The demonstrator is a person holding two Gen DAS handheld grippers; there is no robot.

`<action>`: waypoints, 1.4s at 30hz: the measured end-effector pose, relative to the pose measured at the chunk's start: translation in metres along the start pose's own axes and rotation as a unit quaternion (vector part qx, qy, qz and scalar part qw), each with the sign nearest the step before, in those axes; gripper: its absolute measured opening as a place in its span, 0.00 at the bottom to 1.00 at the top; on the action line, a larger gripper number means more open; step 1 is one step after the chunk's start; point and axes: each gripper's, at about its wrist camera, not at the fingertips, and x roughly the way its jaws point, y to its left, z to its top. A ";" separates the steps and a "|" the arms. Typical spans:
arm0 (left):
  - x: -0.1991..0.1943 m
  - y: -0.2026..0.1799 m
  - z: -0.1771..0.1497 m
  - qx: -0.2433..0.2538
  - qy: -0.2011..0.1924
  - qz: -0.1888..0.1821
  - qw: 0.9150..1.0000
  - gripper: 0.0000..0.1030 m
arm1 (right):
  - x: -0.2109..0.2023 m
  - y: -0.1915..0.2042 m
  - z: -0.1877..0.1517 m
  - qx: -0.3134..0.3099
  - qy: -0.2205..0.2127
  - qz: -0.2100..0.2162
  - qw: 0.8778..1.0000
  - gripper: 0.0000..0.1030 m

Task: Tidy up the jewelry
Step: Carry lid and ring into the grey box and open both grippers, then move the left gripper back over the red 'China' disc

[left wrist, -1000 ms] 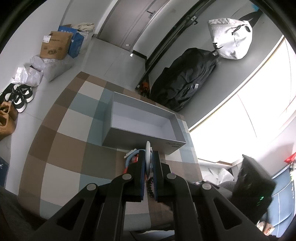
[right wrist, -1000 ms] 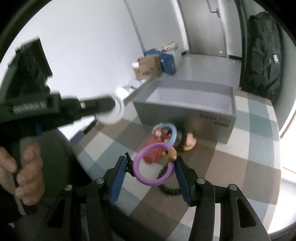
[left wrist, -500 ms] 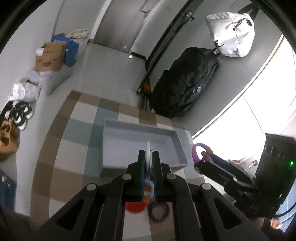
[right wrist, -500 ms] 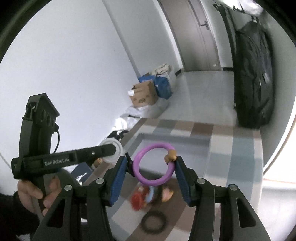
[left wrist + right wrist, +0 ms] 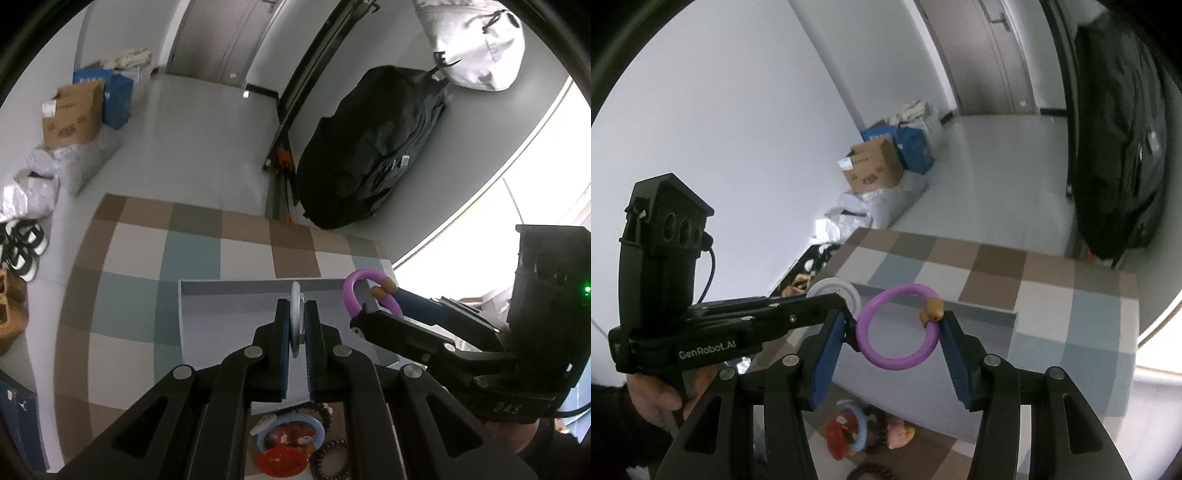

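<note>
The left gripper (image 5: 296, 325), clamped on a flat white ring (image 5: 295, 317), and the right gripper (image 5: 894, 339), clamped on a purple bangle (image 5: 897, 328), have both moved from the jewelry pile (image 5: 295, 446) to above the grey open box (image 5: 229, 317); 2 drops look next.

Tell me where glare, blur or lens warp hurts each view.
Left wrist: window at right blown out white; floor clutter at left smeared; checked cloth bowed by the lens. Right wrist: glare at right edge; trinkets below the purple ring are soft.
</note>
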 end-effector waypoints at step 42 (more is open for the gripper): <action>-0.009 -0.001 -0.003 -0.018 -0.039 0.086 0.995 0.59 | -0.038 -0.005 -0.019 0.018 -0.069 -0.064 0.995 1.00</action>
